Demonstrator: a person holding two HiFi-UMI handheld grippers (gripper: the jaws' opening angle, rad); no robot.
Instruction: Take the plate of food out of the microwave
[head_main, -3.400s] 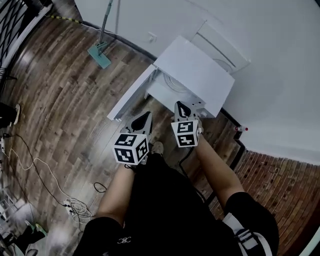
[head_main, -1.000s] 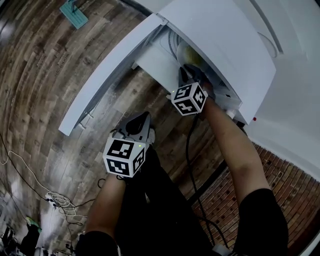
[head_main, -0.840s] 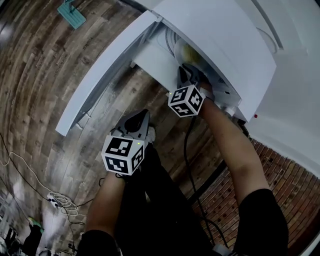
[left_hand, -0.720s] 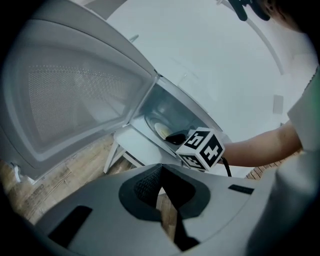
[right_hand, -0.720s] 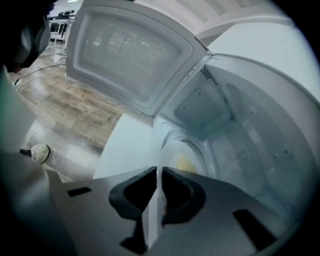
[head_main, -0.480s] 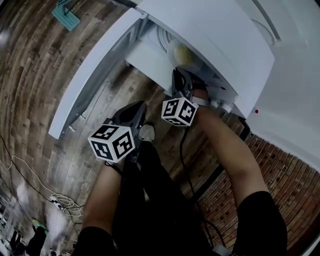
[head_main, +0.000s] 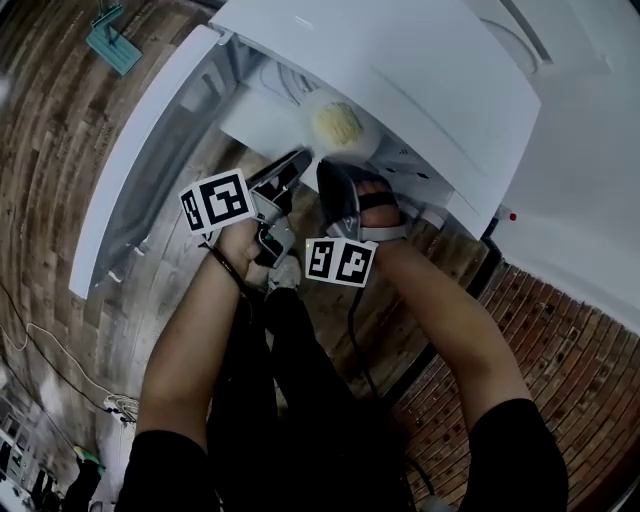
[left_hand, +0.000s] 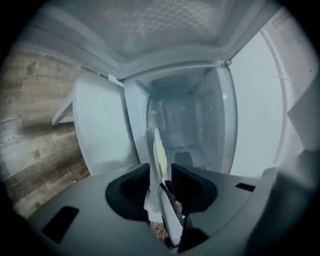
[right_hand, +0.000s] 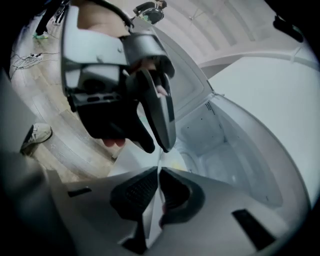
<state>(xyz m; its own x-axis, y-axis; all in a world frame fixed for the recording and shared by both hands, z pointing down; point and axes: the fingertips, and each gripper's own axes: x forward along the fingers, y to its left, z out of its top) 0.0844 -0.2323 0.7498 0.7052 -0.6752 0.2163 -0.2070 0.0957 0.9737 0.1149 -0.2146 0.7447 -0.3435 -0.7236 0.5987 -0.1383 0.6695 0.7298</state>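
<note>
A white plate (head_main: 364, 148) with yellow food (head_main: 335, 124) sticks out of the open white microwave (head_main: 400, 70). My right gripper (head_main: 328, 172) holds the plate's near rim, and its jaws are closing on the thin edge (right_hand: 159, 161). My left gripper (head_main: 298, 165) sits just left of it at the same rim. In the left gripper view the plate (left_hand: 156, 145) stands edge-on between the opening jaws of the left gripper (left_hand: 161, 172), and the pads do not press it. The left gripper's fingers (right_hand: 157, 117) show close above the right gripper (right_hand: 158, 172).
The microwave door (head_main: 140, 170) hangs open to the left over the wooden floor (head_main: 60, 150). The white cavity (left_hand: 185, 125) lies behind the plate. A mop head (head_main: 112, 45) lies far left, cables (head_main: 115, 405) lower left, and a brick wall (head_main: 560, 330) to the right.
The left gripper has risen from beside the person's legs to the plate's rim. The right gripper has drawn the plate outward from the cavity.
</note>
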